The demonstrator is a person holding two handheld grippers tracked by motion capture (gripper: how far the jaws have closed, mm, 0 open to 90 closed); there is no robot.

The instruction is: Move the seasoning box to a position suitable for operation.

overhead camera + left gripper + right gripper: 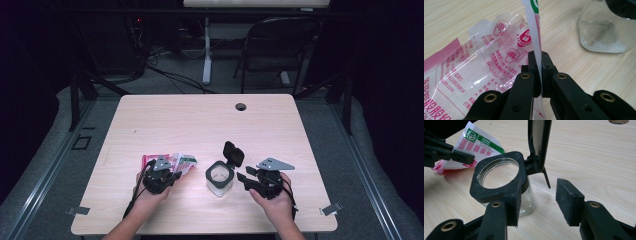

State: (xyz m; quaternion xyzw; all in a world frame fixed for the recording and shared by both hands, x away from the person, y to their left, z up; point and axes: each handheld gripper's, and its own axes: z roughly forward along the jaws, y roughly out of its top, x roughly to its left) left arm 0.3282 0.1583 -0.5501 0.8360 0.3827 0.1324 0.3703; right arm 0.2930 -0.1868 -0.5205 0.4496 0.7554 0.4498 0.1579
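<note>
A clear plastic bag point(182, 161) with pink and green print lies on the wooden table point(200, 120) at front left. My left gripper point(538, 58) is shut on the bag's thin upright edge point(535, 32); the rest of the bag point(474, 70) spreads out to its left. A small glass jar point(219, 179) with a black collar point(484, 192) and a raised flip lid point(539, 142) stands just right of the bag. White grains lie in the jar's bottom point(604, 32). My right gripper point(540, 200) is open beside the jar, its left pad point(514, 200) close to the collar.
A round cable hole point(241, 106) sits near the table's far edge. Metal clips point(331, 209) hang at the front corners. A dark chair point(280, 45) and cables are on the floor beyond the table.
</note>
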